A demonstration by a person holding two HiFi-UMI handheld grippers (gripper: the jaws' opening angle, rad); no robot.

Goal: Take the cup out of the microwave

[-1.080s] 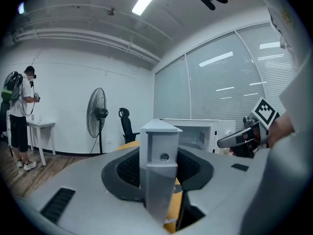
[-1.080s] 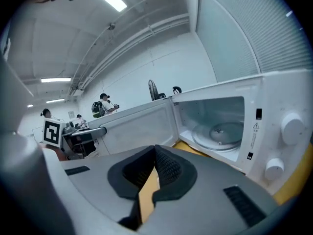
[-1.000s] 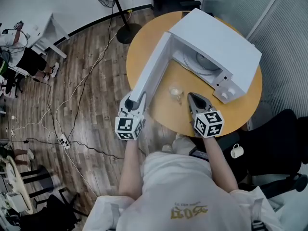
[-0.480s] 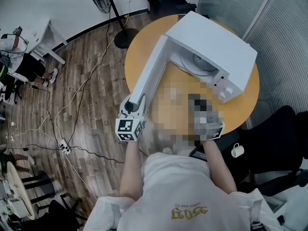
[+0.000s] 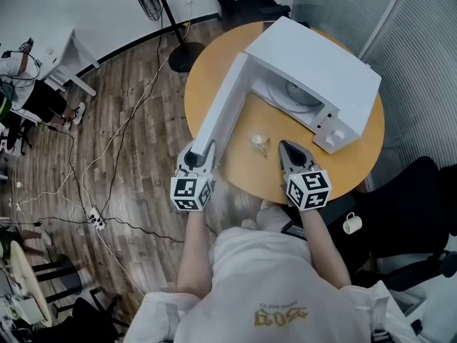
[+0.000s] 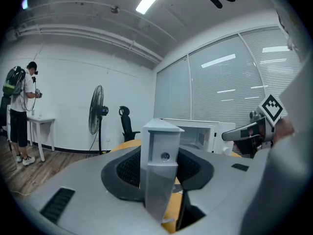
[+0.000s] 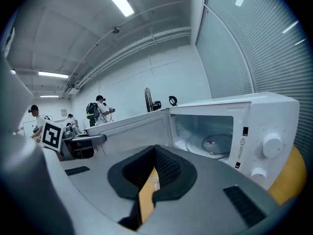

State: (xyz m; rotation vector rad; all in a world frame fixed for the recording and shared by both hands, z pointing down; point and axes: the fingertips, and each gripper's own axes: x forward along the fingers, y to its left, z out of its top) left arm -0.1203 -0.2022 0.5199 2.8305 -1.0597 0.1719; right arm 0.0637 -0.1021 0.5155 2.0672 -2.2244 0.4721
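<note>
Round orange table (image 5: 246,170) carries the cup (image 5: 260,141), seemingly light, slick, breakable glass, best pinched across its rim; right gripper (image 5: 287,148), at its three o'clock, is closed and empty; left gripper (image 5: 203,152) clamps the microwave door (image 5: 223,109).

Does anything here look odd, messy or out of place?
Nothing looks spilled or broken. The microwave door stands wide open, its edge pinched in the left claw; the cup sits on the table. Oddest: a white mug down beside the table.
</note>
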